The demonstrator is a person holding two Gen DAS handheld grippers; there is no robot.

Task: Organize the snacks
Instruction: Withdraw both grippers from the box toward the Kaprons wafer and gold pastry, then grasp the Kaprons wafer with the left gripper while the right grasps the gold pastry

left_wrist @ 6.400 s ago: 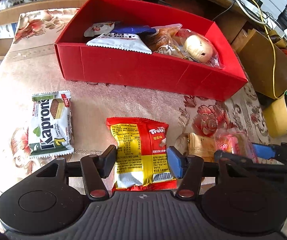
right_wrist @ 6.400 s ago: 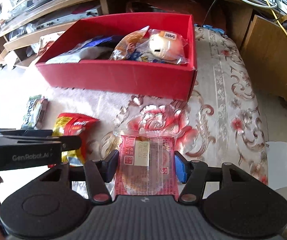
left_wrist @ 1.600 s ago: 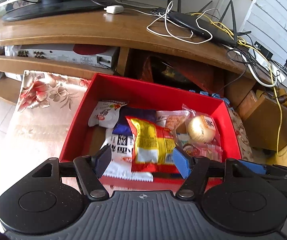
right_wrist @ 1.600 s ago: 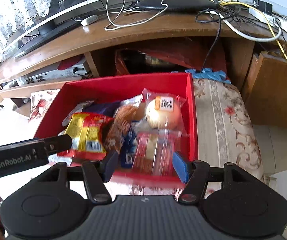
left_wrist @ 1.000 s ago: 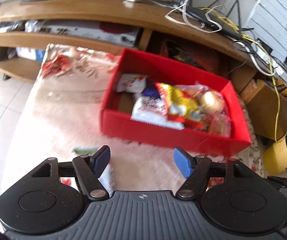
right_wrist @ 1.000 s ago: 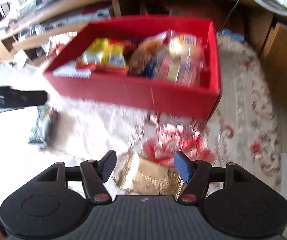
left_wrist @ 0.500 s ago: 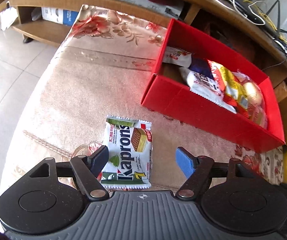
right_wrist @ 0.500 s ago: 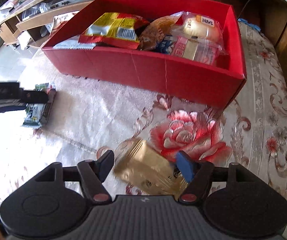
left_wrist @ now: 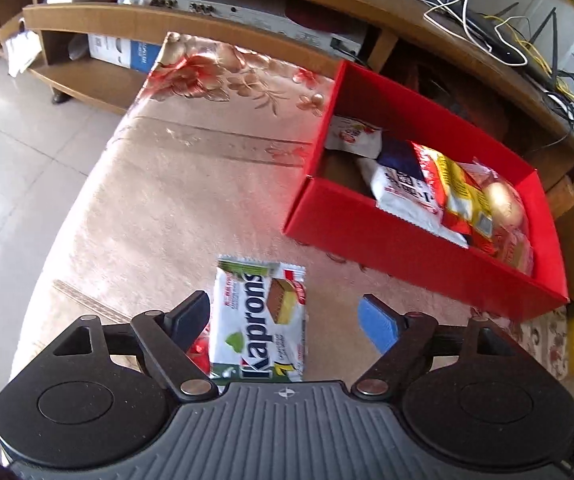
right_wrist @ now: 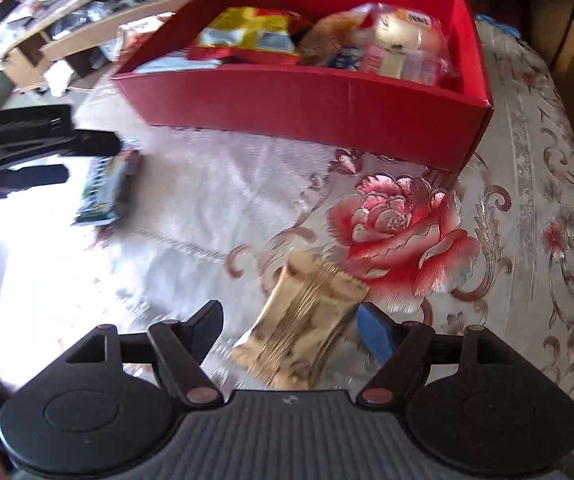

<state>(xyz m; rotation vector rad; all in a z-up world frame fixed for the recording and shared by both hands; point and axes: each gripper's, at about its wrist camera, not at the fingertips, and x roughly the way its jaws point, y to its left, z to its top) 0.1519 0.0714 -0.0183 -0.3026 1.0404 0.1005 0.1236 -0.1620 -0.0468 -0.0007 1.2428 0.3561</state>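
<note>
Kaprons wafer pack – white and green, flat on the floral cloth, label up, well short of the red box. Gold-wrapped snack lies tilted on the cloth. Box is open-topped, packed with snack packets.

a table under a floral cloth carried a red box of snacks, a kaprons wafer pack lying flat in front of it, and a gold packet well apart from the pack.

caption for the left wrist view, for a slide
Left gripper opening over a Kaprons wafer pack on the floral cloth, red snack box beyond.
</note>
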